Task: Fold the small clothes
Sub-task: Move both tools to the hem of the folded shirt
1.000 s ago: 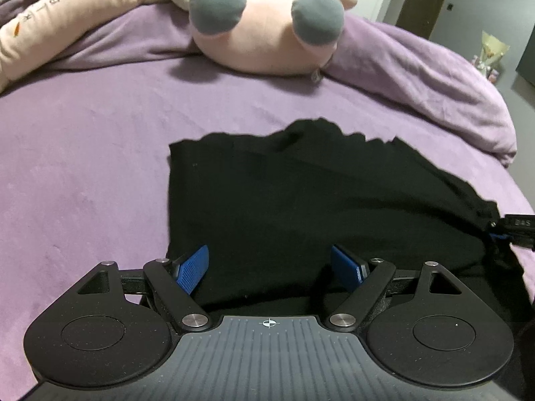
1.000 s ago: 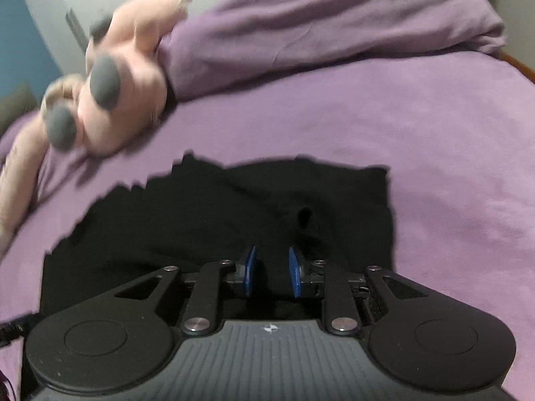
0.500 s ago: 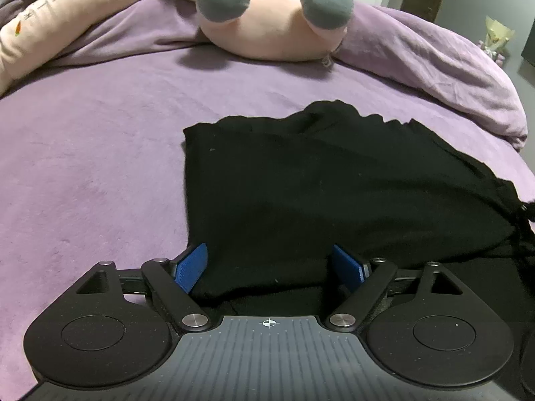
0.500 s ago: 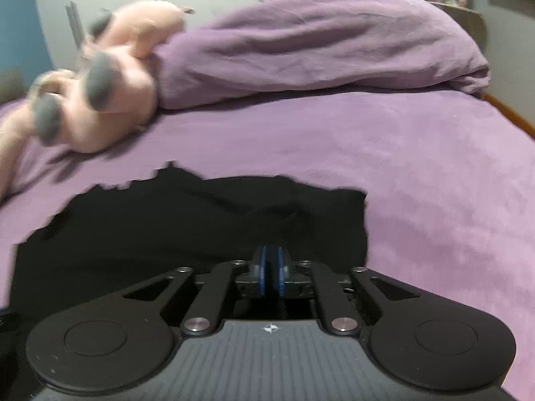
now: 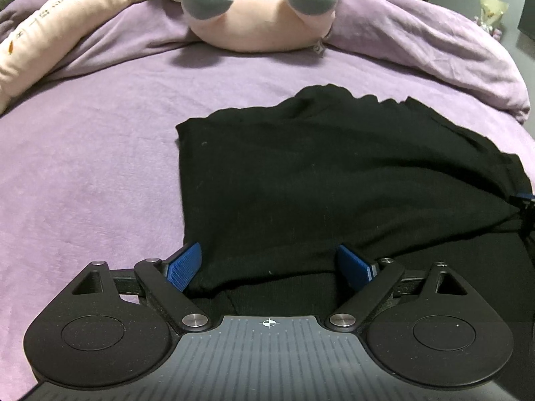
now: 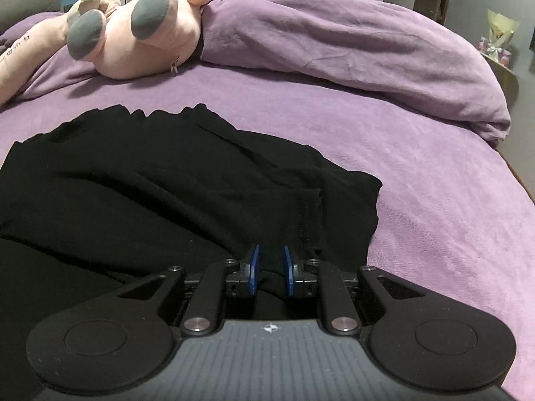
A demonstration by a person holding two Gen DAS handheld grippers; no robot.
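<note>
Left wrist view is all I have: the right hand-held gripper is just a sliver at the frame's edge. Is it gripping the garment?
Observer: Yes. In the right wrist view the right hand-held gripper is shut on a bunched fold of the black garment.
Operator: Where on the garment?
Observer: Near its right edge, right beside a stitched hem.
Operator: What lies past that edge?
Observer: Only the purple sheet, up to the heaped duvet.
</note>
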